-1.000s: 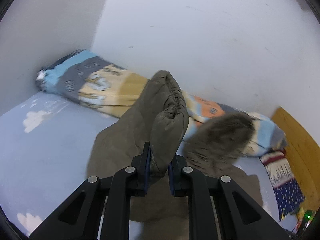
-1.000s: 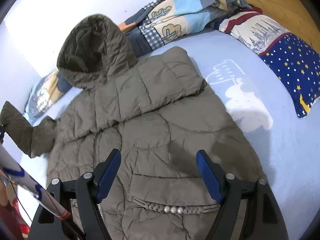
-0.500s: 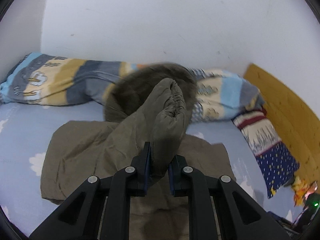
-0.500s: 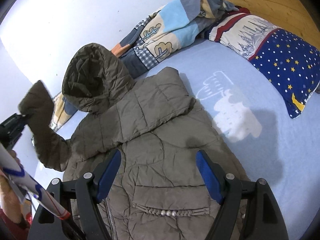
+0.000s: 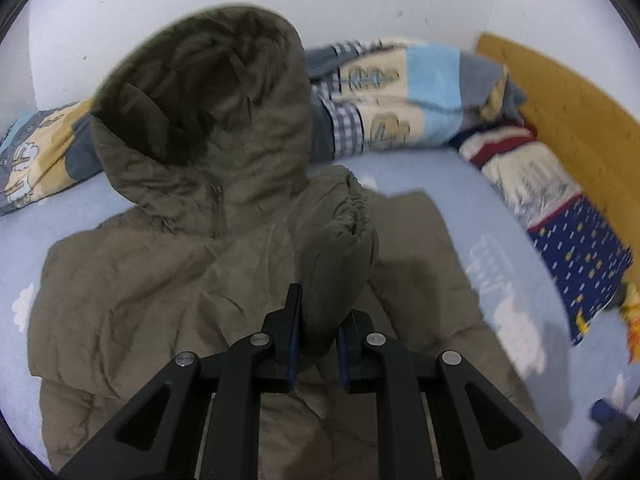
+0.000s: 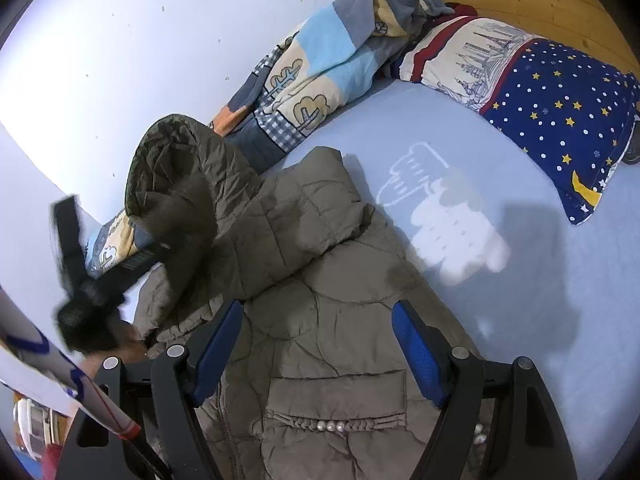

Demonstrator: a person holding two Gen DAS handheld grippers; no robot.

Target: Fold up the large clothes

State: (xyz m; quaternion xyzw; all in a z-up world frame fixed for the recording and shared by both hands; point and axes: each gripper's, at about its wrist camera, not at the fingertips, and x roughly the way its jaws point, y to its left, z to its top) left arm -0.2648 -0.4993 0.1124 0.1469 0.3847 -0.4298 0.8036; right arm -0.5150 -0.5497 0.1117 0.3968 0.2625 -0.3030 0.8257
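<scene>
An olive quilted hooded coat (image 6: pixel 320 280) lies face up on the light blue bed sheet (image 6: pixel 520 320), its hood (image 5: pixel 208 112) propped against the wall. My left gripper (image 5: pixel 316 336) is shut on the coat's left sleeve (image 5: pixel 340 240) near the cuff and holds it over the coat's chest. It shows blurred at the left of the right wrist view (image 6: pixel 92 280). My right gripper (image 6: pixel 318 344) is open and empty above the coat's lower front, near a pocket trimmed with pearls (image 6: pixel 332 426).
A rolled patchwork blanket (image 6: pixel 320 72) lies along the white wall. A starry navy pillow (image 6: pixel 552 92) sits at the right by the wooden headboard (image 5: pixel 560 100). Bare sheet lies between coat and pillow.
My left gripper has carried the sleeve rightward from the coat's left side over its body. The right gripper has stayed open and moved slightly back.
</scene>
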